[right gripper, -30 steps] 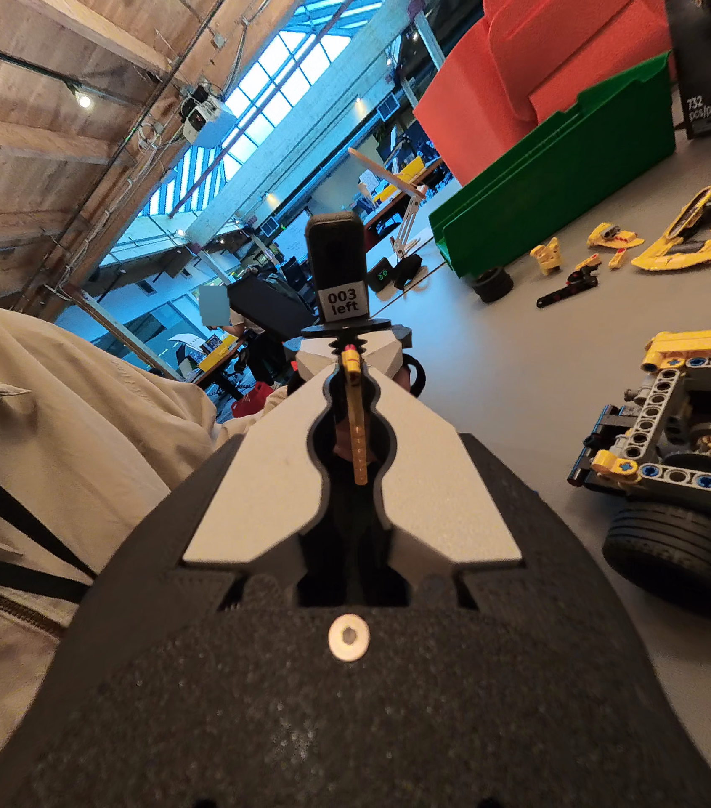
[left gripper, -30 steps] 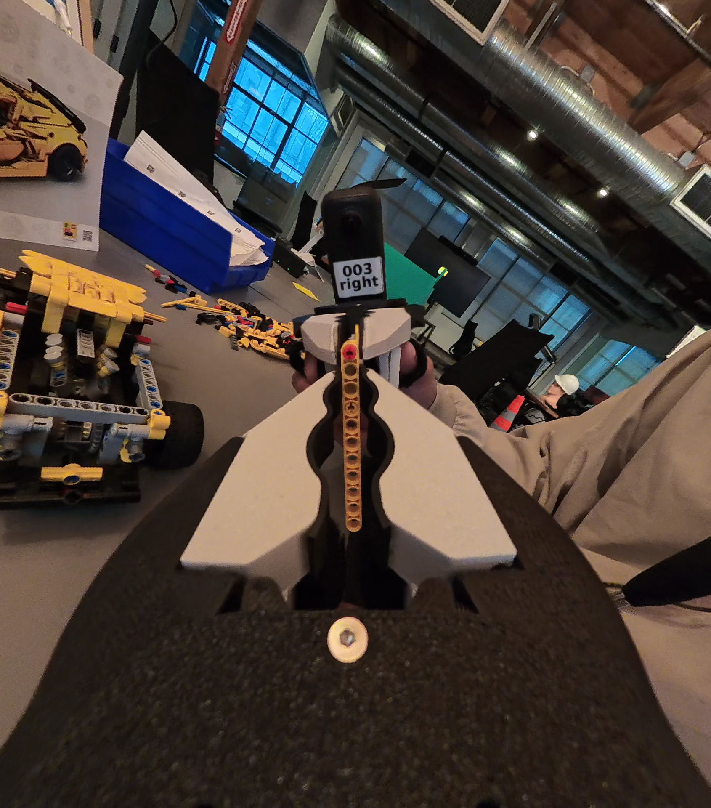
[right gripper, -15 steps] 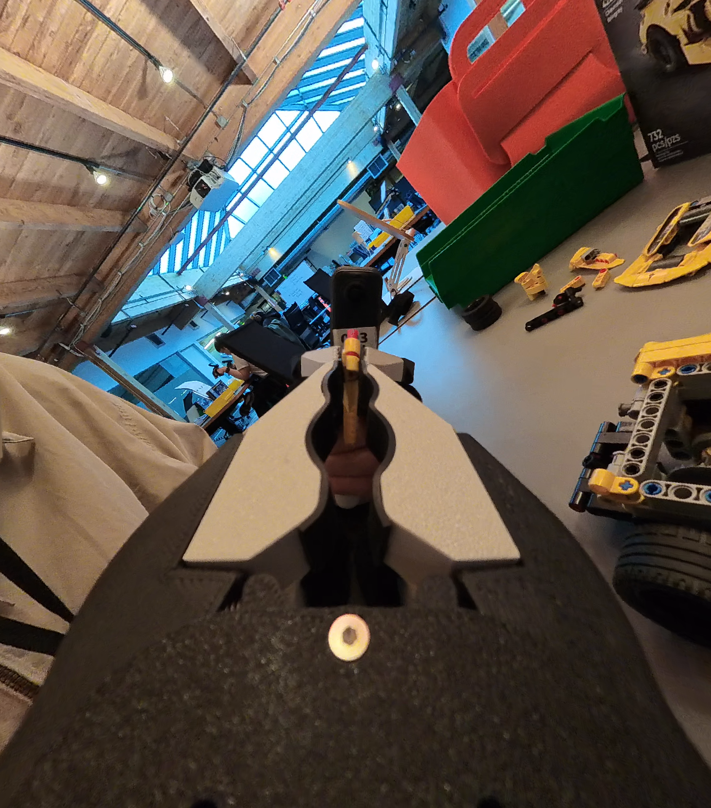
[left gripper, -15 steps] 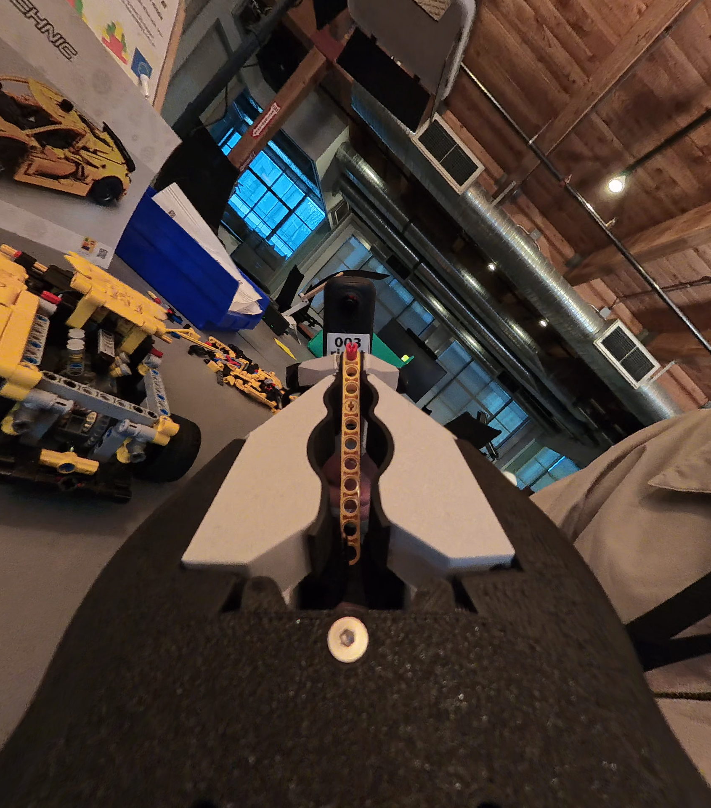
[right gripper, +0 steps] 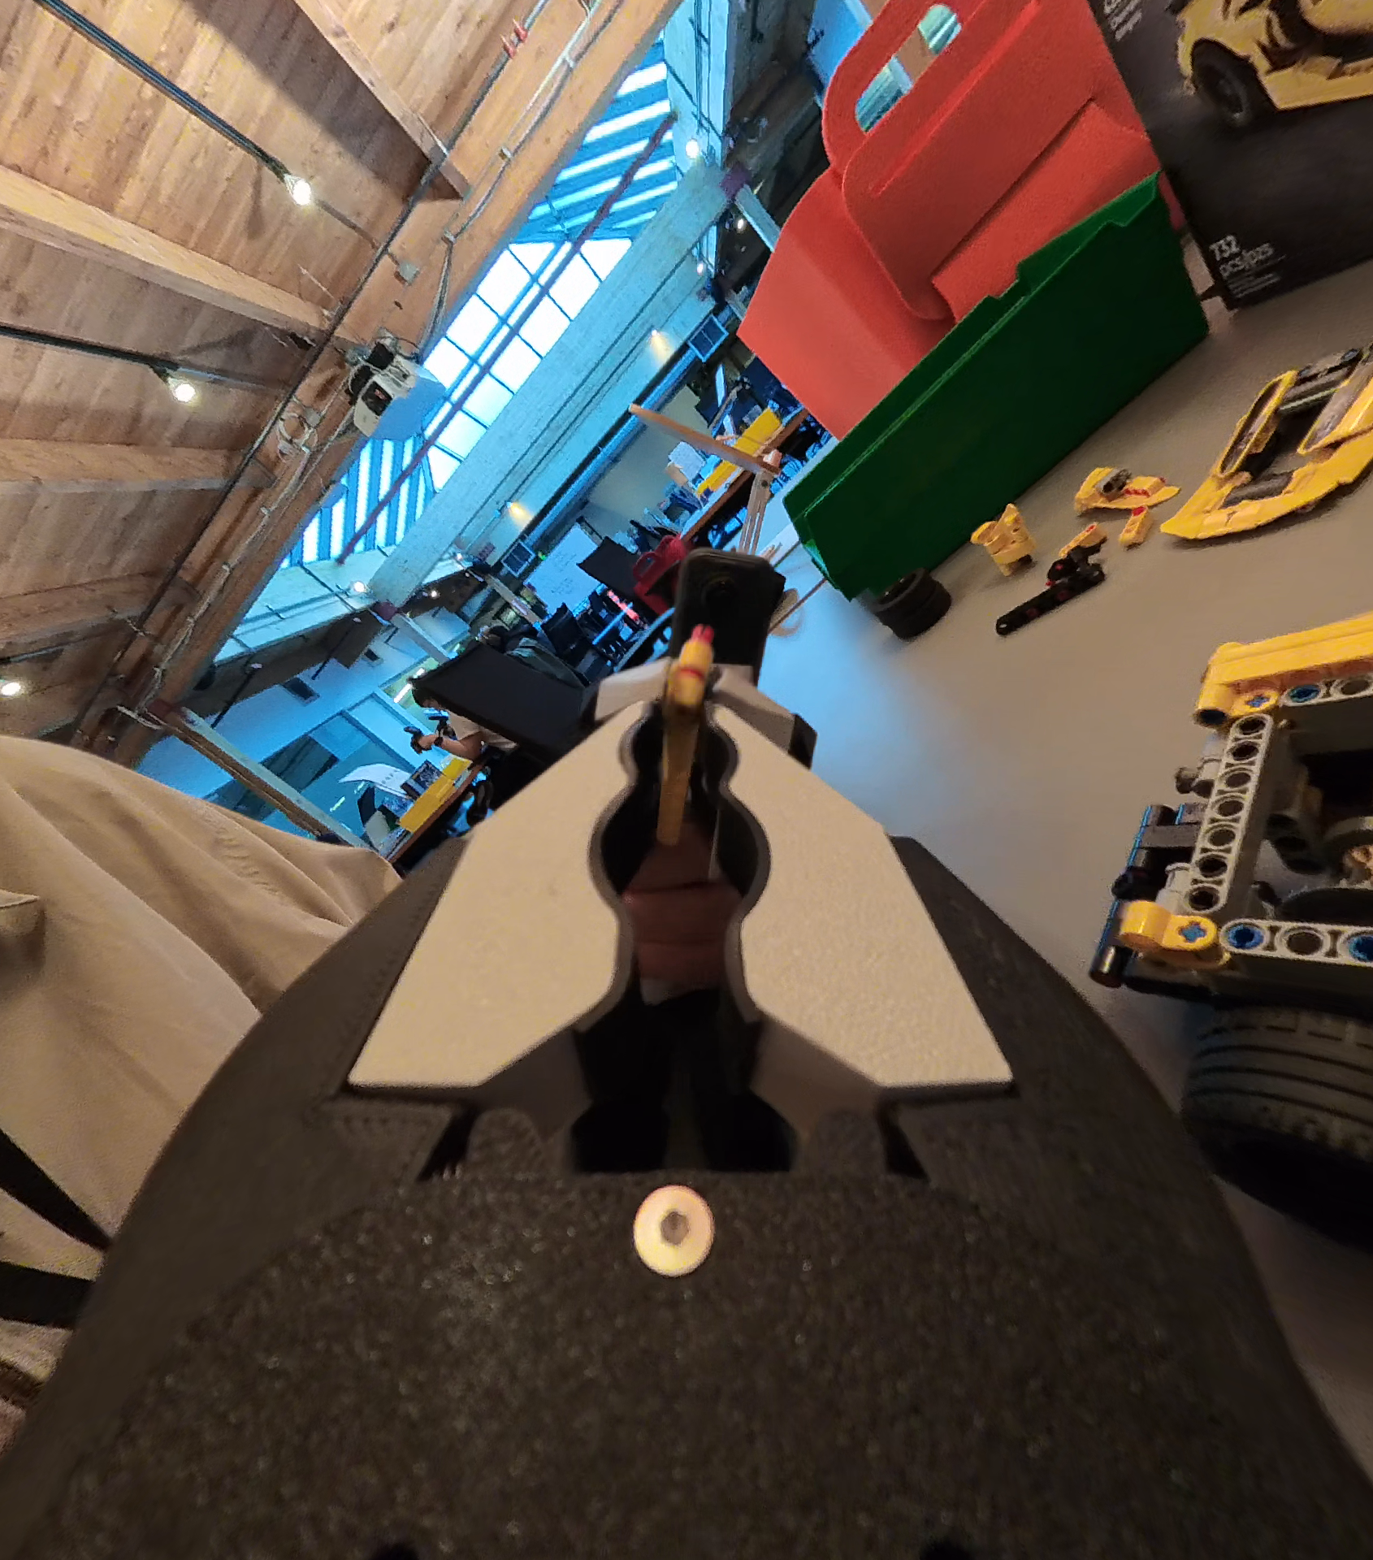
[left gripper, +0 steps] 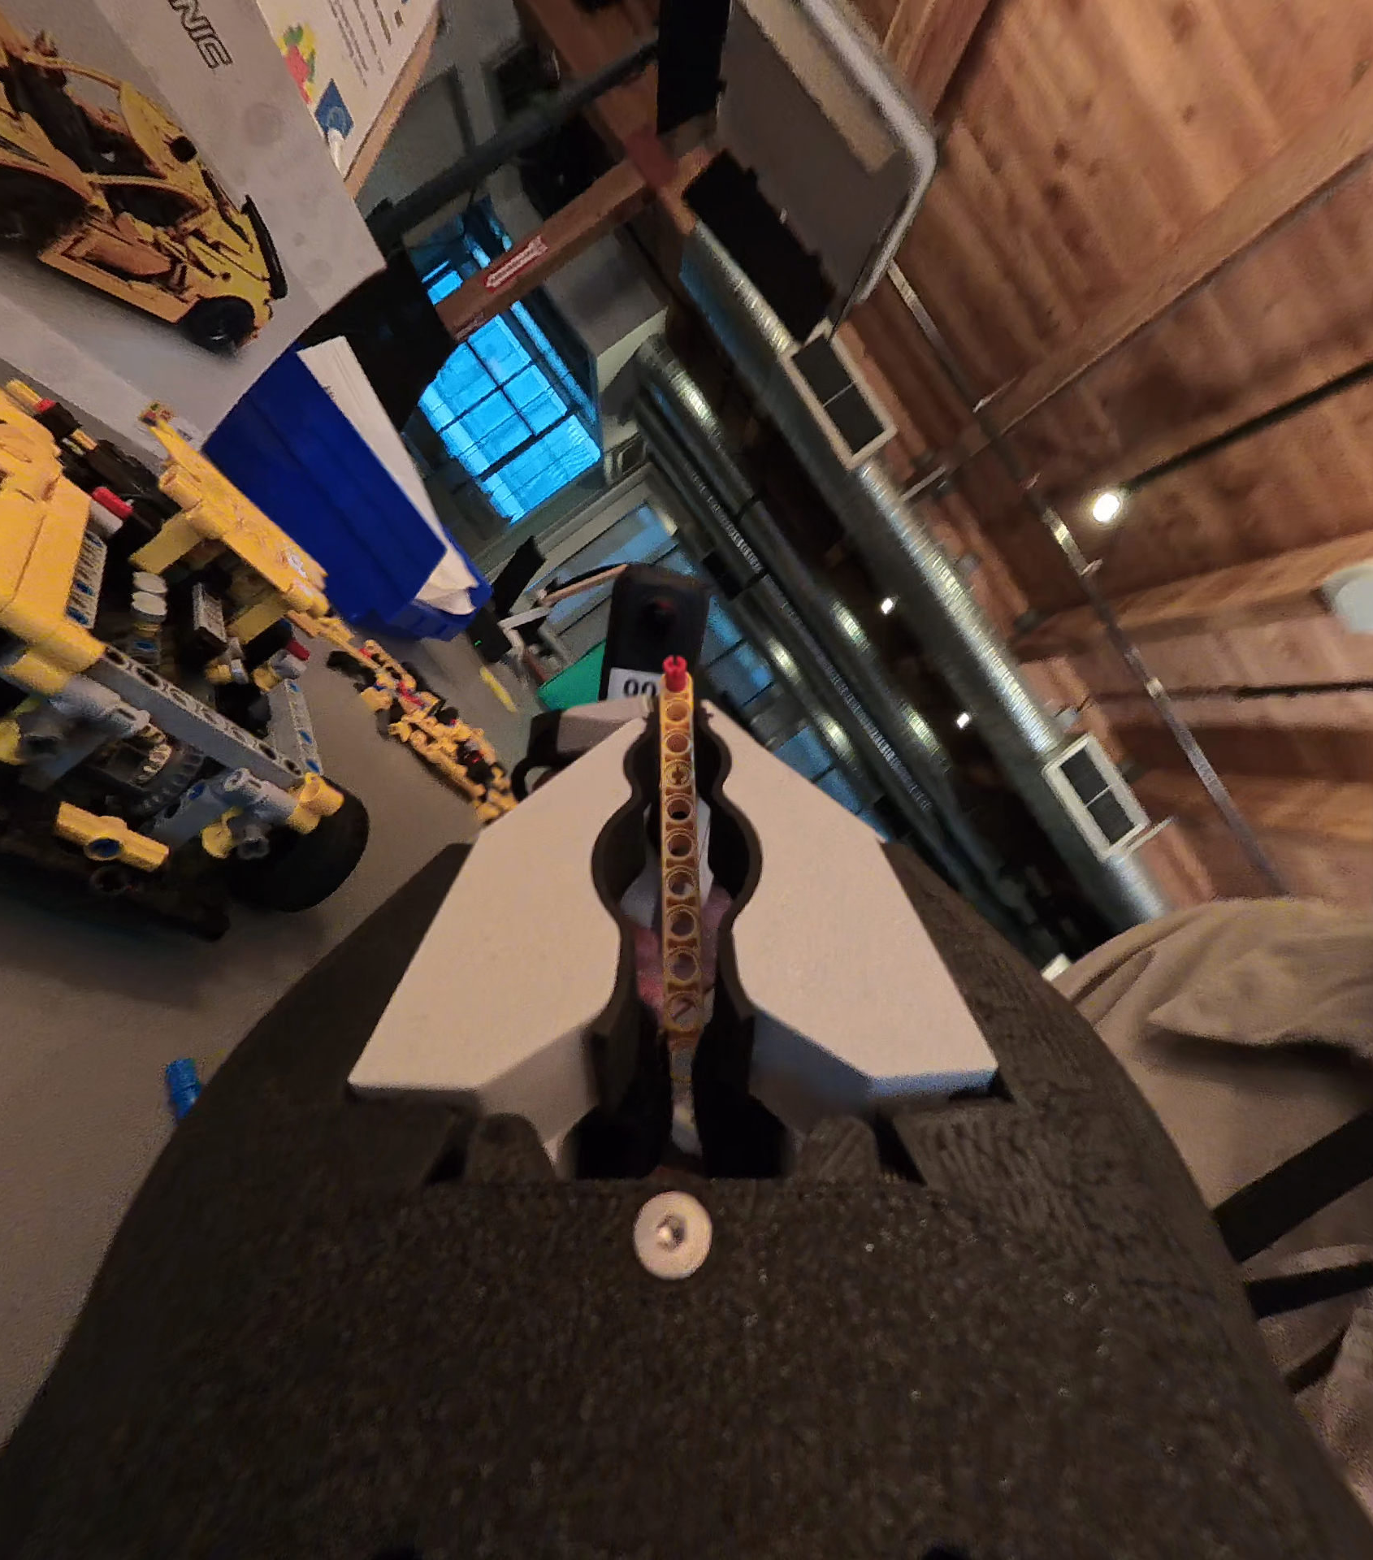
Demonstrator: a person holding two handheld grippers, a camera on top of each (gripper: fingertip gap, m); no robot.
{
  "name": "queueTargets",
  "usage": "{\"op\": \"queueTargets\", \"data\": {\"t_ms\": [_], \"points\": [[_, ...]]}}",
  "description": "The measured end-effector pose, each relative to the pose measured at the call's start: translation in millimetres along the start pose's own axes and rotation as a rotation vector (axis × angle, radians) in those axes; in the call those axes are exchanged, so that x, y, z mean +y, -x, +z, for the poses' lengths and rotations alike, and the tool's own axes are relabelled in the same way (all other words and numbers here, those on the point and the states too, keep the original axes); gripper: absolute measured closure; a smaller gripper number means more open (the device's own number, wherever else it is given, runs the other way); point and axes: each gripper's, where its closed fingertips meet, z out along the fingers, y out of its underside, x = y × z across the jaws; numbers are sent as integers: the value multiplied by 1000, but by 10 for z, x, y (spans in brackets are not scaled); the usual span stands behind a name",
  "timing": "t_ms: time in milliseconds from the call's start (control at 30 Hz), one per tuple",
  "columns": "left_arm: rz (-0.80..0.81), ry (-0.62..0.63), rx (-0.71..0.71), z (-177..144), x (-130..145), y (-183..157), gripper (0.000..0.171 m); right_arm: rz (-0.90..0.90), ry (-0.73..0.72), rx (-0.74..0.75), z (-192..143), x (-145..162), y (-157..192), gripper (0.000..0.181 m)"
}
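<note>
L gripper (left gripper: 676, 743) closing on yellow beam (left gripper: 679, 861), red pin (left gripper: 673, 667) at far tip | beam's long axis running fwd along fingers | R gripper (right gripper: 687, 726) facing it tip-to-tip, pinching same beam (right gripper: 679, 760) at opp end | both lifting it above gray table (right gripper: 962, 743), part-built yellow car (left gripper: 101, 675) sitting to L's left.

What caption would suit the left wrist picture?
Left gripper shut on a yellow holed beam with a red pin, a half-built yellow toy car beside it.
</note>
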Motion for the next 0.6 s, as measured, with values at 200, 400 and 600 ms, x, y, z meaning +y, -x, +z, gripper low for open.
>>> {"op": "queueTargets", "data": {"t_ms": [200,400,600], "points": [[0,-30,-18,-9,-44,29,166,-13,42,37,63,100,-43,162],[-16,-51,-6,3,-58,21,166,5,41,18,76,111,-22,175],[8,-40,-9,32,-30,10,165,34,42,-4,63,93,-10,176]]}}
